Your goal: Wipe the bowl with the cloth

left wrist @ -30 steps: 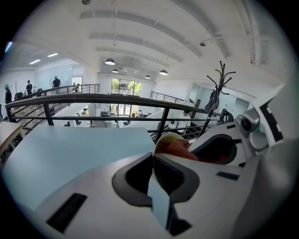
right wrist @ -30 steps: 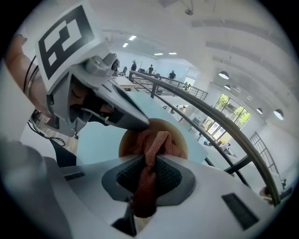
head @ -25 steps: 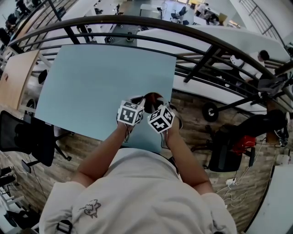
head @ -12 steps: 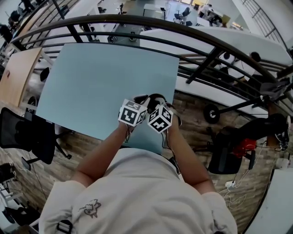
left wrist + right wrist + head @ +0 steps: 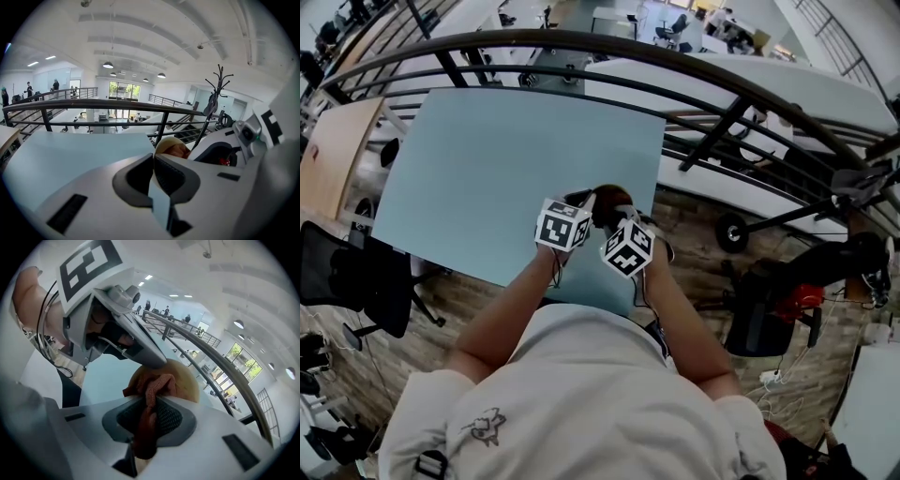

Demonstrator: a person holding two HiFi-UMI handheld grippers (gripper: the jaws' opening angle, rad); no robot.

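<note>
A tan bowl (image 5: 607,199) is lifted over the near right part of the pale blue table (image 5: 487,169). My left gripper (image 5: 589,202) is shut on the bowl's rim (image 5: 165,143). Its jaws (image 5: 153,159) have just been closing, with the thin rim between them. My right gripper (image 5: 617,217) is shut on a reddish-brown cloth (image 5: 157,385). The cloth's bunched end lies inside the bowl (image 5: 187,380), against its inner wall. In the right gripper view, the left gripper (image 5: 157,362) reaches the bowl's rim from above the cloth.
A black railing (image 5: 694,84) curves past the table's far and right sides. A black chair (image 5: 356,281) stands at the left of the table's near edge. Dark equipment with cables (image 5: 778,300) sits on the wooden floor to the right.
The left gripper's marker cube has shifted slightly up and left in the head view. More of the brown bowl now shows between the two cubes. The right gripper has turned a little.
</note>
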